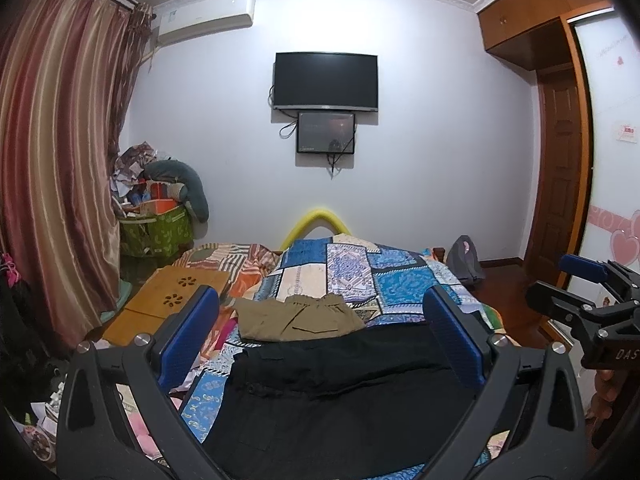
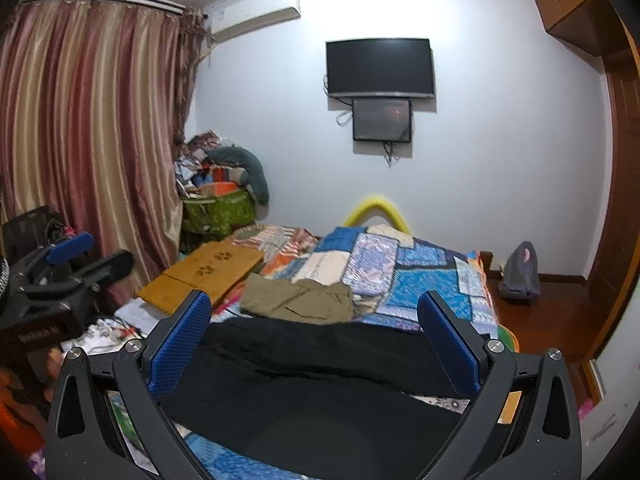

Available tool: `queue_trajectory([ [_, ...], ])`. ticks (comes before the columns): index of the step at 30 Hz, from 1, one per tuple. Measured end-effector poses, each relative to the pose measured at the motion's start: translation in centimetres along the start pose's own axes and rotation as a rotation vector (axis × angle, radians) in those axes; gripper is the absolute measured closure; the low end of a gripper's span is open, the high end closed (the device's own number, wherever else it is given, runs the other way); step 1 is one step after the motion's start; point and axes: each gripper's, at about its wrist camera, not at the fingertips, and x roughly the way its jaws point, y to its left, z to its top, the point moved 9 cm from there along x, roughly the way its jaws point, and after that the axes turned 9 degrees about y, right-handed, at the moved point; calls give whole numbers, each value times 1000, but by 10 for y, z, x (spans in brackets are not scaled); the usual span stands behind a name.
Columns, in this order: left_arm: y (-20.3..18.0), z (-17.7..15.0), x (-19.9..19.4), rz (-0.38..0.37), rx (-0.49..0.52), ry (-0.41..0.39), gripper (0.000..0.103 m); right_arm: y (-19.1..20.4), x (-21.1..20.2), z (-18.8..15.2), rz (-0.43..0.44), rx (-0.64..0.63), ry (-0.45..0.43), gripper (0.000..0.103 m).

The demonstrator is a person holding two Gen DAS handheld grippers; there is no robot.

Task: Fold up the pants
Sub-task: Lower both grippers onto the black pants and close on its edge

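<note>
Left wrist view: left gripper (image 1: 320, 332) fingers spread wide, nothing between the blue pads (image 1: 188, 332). Below and between them lie the black pants (image 1: 336, 392), spread flat on the patchwork quilt (image 1: 384, 280). Just beyond the fingertips sits a folded khaki garment (image 1: 296, 318). Off the left finger, a bamboo lap tray (image 1: 176, 300) rests on the bed; further left, striped curtains (image 1: 60, 160). Only this view shows the wardrobe panel with pink hearts (image 1: 616, 240) at far right, and the right gripper's side profile (image 1: 592, 292), with fingers of the person's hand (image 1: 604, 392) under it.

Right wrist view: right gripper (image 2: 316, 332) likewise spread, pads empty, held level and pointed along the bed toward the wall-mounted TV (image 2: 380, 68). Only this view shows the left gripper (image 2: 68, 264) from the side, at far left, raised off the bed, plus a fold line running across the black pants (image 2: 304, 384) and a strip of quilt showing at the right edge of the cloth.

Both grippers hover above the near end of the pants, side by side, tilted slightly down. The pants' long axis appears to run left to right across the grippers' line of sight; which end is the waistband I cannot tell. A grey bag (image 2: 520, 272) stands on the floor right of the bed.
</note>
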Motion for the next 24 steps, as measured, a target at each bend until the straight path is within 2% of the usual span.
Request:
queue_trajectory([
  [3, 12, -3, 23, 10, -8, 29, 0, -23, 26, -13, -18, 25, 62, 0],
  [7, 31, -14, 67, 8, -21, 120, 0, -45, 52, -27, -20, 57, 119, 0],
  [13, 74, -34, 141, 99, -38, 243, 0, -77, 95, -43, -47, 89, 194, 0],
  [15, 90, -42, 167, 105, -47, 287, 0, -88, 106, -44, -62, 96, 209, 0],
  [20, 125, -66, 235, 122, -59, 411, 0, -113, 146, -48, -100, 77, 239, 1],
  [24, 151, -83, 287, 140, -74, 484, 0, -123, 179, -51, -121, -7, 282, 1],
])
